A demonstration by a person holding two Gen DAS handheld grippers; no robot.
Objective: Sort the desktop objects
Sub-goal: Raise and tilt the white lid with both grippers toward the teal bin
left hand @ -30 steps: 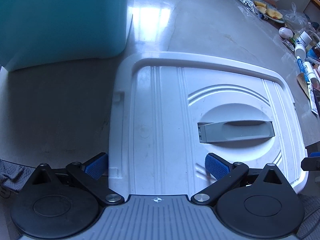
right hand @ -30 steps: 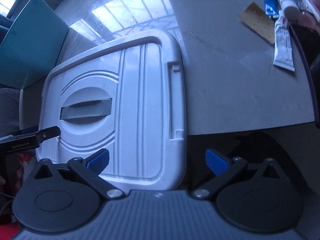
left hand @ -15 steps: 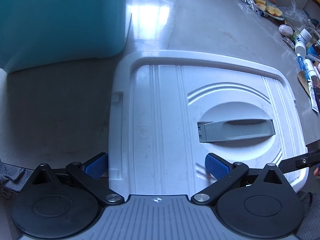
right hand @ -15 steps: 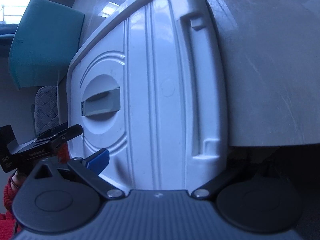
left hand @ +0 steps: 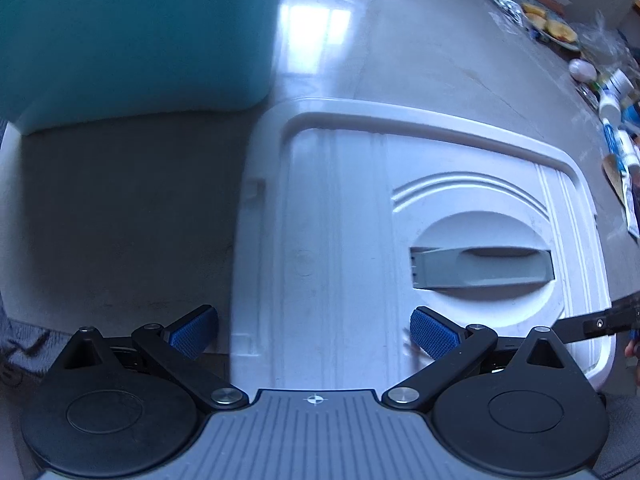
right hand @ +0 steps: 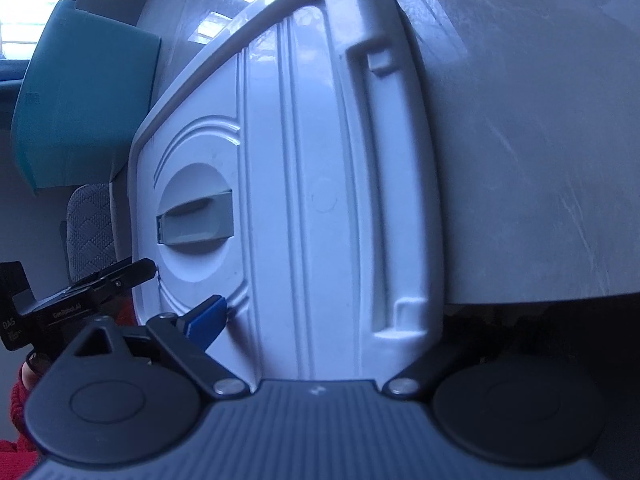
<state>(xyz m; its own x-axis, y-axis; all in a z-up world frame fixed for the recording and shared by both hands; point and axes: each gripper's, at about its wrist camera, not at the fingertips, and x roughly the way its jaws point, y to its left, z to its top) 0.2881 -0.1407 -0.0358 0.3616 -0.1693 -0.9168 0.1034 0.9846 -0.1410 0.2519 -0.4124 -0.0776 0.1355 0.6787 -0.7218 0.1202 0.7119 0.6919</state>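
A white plastic bin lid (left hand: 340,240) with a grey recessed handle (left hand: 480,268) lay flat on the pale worktop (left hand: 420,48), its near edge at the worktop's front edge. In the left wrist view the left gripper (left hand: 314,336) hung over the lid's left part with its fingers wide apart: the blue pad at 8 o'clock (left hand: 192,332) sat just off the lid's left rim over the worktop, and the pad at 4 o'clock (left hand: 434,338) sat over the lid surface below the handle. Neither pad pressed on anything that could be seen. A teal storage bin (left hand: 132,32) stood on the worktop at 11 o'clock, apart from the lid. Tubes and bottles (left hand: 616,120) cluttered the far right at 2 o'clock.

In the right wrist view the right gripper (right hand: 320,332) straddled the lid's near edge, its fingers closing with the lid between them. Its left blue pad (right hand: 206,320) lay over the lid's top; the right finger passed under the lid's corner at 4 o'clock, its pad hidden, so contact could not be told. The left gripper's black finger showed at 9 o'clock, beside a red sleeve (right hand: 16,400).
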